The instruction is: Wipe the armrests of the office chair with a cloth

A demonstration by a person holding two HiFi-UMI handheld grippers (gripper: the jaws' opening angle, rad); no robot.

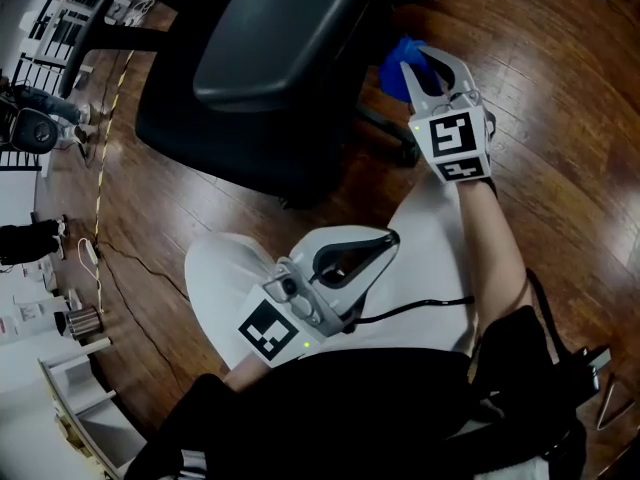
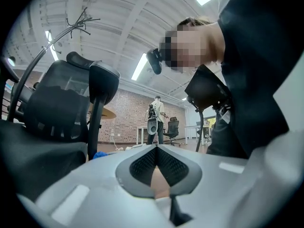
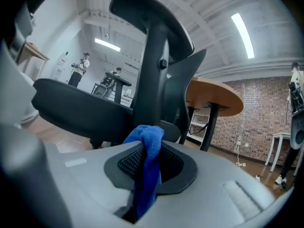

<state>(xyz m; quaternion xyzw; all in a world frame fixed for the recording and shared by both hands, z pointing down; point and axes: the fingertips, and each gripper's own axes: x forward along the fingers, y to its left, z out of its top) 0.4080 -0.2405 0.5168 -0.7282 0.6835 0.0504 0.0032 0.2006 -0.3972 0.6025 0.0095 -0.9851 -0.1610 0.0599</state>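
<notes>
Closest to the head camera is the person's black top [image 1: 330,408], and just beyond it the left gripper [image 1: 390,238] lies across a thigh in white trousers [image 1: 225,278]. Its fingers are pressed together at the tips with nothing between them, which the left gripper view confirms [image 2: 156,147]. A thin black cable [image 1: 420,308] runs from this gripper to the right across the trousers.

Farther away and to the right, the right gripper [image 1: 415,58] is stretched out over the wooden floor [image 1: 560,88]. Its fingers are clamped on a blue cloth [image 1: 393,68], which bunches up above the fingertips and hangs down between them in the right gripper view [image 3: 148,175].

An office chair's black armrest [image 1: 280,38] fills the far middle of the head view, with the black seat [image 1: 200,138] below it to the left. The cloth sits just beside the right edge of the armrest. From the right gripper [image 3: 151,144], the armrest pad [image 3: 156,18] is seen from underneath, atop its black post [image 3: 152,80], with the cloth close in front of the post. Whether they touch cannot be told.

Beyond the chair to the right stands a round wooden table [image 3: 213,96] before a brick wall [image 3: 266,122].
</notes>
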